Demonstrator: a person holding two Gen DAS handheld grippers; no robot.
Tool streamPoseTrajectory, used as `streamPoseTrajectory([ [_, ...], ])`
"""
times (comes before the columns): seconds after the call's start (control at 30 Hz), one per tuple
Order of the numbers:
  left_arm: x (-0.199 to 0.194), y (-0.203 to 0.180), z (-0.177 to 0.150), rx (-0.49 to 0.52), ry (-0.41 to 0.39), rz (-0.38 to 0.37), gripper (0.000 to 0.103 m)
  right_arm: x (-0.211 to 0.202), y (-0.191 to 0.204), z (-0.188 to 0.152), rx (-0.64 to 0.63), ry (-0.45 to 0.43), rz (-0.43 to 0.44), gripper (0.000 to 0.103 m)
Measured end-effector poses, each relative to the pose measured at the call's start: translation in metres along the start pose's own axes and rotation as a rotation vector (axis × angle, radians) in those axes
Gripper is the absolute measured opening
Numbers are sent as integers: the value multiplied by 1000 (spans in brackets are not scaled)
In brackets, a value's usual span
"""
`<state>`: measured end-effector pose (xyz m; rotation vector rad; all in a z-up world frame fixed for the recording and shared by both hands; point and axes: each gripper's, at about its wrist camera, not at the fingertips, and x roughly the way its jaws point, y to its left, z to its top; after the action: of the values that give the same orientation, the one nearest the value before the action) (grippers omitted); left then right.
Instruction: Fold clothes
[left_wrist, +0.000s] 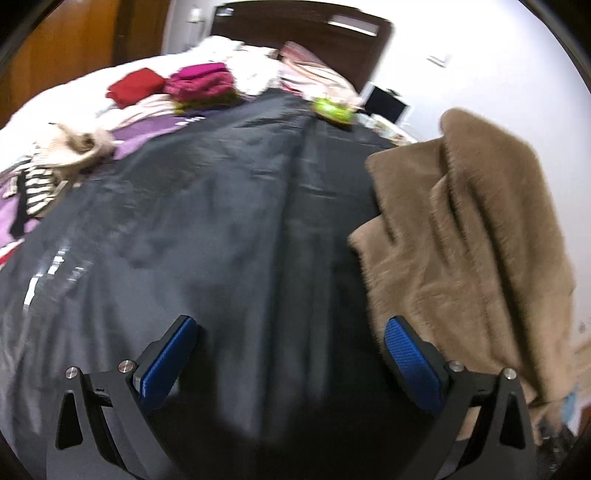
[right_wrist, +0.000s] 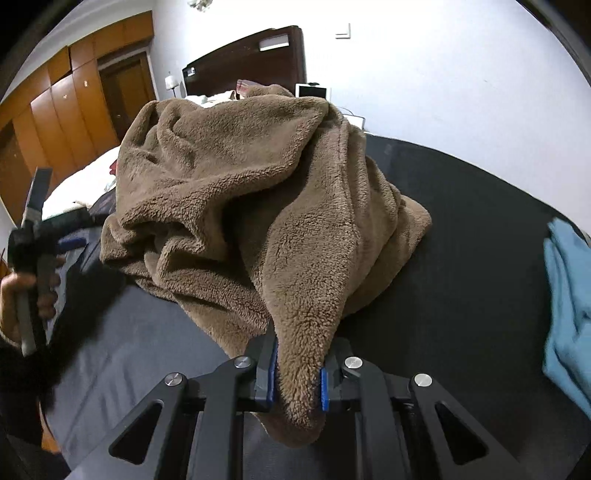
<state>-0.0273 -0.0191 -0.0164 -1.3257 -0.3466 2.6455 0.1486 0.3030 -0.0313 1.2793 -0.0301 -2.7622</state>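
Setting: bedroom in a home.
- Bed (left_wrist: 66, 92) with white bedding and a dark wooden headboard (left_wrist: 295, 26) against a white wall (right_wrist: 443, 92).
- Dark sheet (left_wrist: 221, 221) spread over the near part of the bed.
- Folded clothes in red (left_wrist: 135, 86) and magenta (left_wrist: 199, 81), with loose garments nearby on the bedding.
- Orange-brown wooden wardrobe (right_wrist: 55, 110) with a dark door (right_wrist: 125, 92) next to it.
- Small bedside lamp (right_wrist: 171, 83) by the headboard.
- Wall switch plate (right_wrist: 342, 31).
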Motion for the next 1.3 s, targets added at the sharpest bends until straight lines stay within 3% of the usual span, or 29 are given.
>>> streamPoseTrajectory([
  [0.13, -9, -18, -1, 25, 14, -99, 102, -16, -18, -16, 49, -4, 36, 18],
  [0.23, -15, -42, 3, 70, 33, -180, 102, -27, -27, -25, 84, -28, 80, 29],
  [0.27, -15, -50, 5, 80, 43, -201, 102, -30, -27, -27, 86, -36, 82, 41],
  [0.3, -13, -57, 8, 80, 52, -211, 102, -35, -29, -29, 86, -49, 83, 64],
  [0.37, -10, -69, 14, 81, 65, -223, 102, -46, -31, -33, 77, -90, 94, 76],
  [0.5, -2, -87, 23, 90, 64, -202, 102, -59, -31, -33, 57, -141, 92, 76],
  [0.77, 32, -100, 23, 36, 182, -253, 101, -60, -45, -29, 104, -172, 117, 76],
  [0.83, 35, -100, 24, 15, 193, -278, 90, -54, -48, -26, 114, -176, 119, 76],
  [0.9, 36, -101, 24, 6, 199, -302, 70, -54, -49, -26, 123, -180, 124, 76],
  [1.1, 2, -104, 11, 107, 121, -304, 31, -55, -51, -25, 135, -188, 115, 76],
  [1.2, -20, -100, -6, 170, 94, -318, 23, -55, -52, -21, 144, -191, 119, 76],
  [1.3, -40, -93, -25, 223, 81, -331, 21, -58, -48, -10, 139, -209, 135, 76],
])
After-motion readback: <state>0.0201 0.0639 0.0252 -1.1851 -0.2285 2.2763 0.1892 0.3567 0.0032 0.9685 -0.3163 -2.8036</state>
